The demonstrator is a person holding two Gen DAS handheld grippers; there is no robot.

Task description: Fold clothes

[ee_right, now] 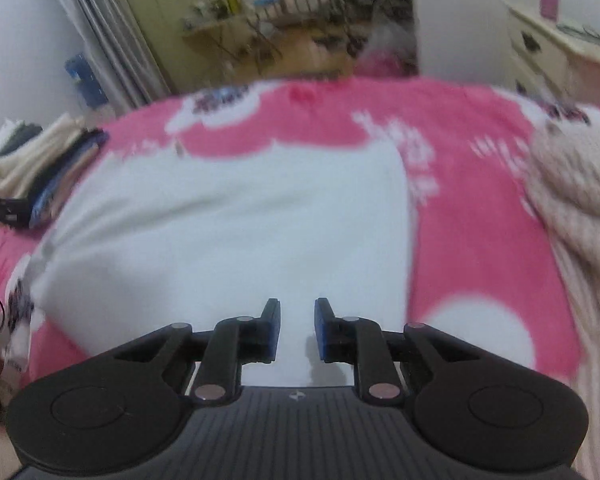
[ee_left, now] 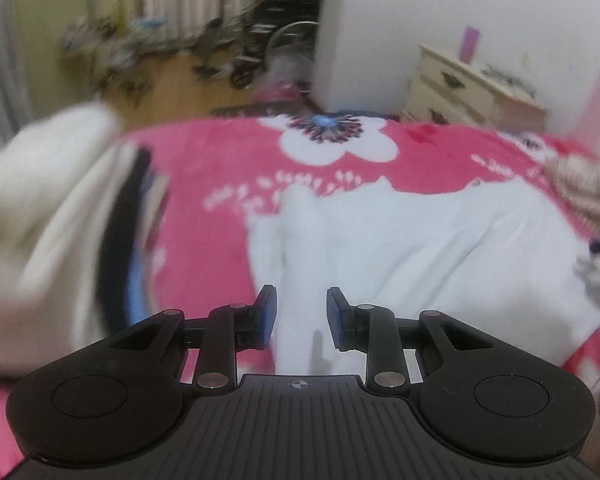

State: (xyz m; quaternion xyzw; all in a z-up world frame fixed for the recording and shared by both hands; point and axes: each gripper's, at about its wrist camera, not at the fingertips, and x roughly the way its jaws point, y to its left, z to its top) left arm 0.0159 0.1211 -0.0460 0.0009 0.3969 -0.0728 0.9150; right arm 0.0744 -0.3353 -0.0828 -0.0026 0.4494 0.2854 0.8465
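A bed is covered by a pink blanket (ee_right: 472, 248) printed with large white flowers. A white garment (ee_right: 228, 220) is spread flat across its middle. A pile of folded clothes (ee_right: 40, 172), cream on top with dark and blue layers beneath, is stacked at the blanket's left edge. A beige striped garment (ee_right: 580, 200) is heaped on the right side.

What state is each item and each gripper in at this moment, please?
left gripper: open, nothing between its pads.
right gripper: open, nothing between its pads.
white garment: lying spread on the pink blanket, partly folded.
folded stack: piled at the bed's left edge.
striped garment: crumpled, unfolded, at right.
dresser: drawers shut.
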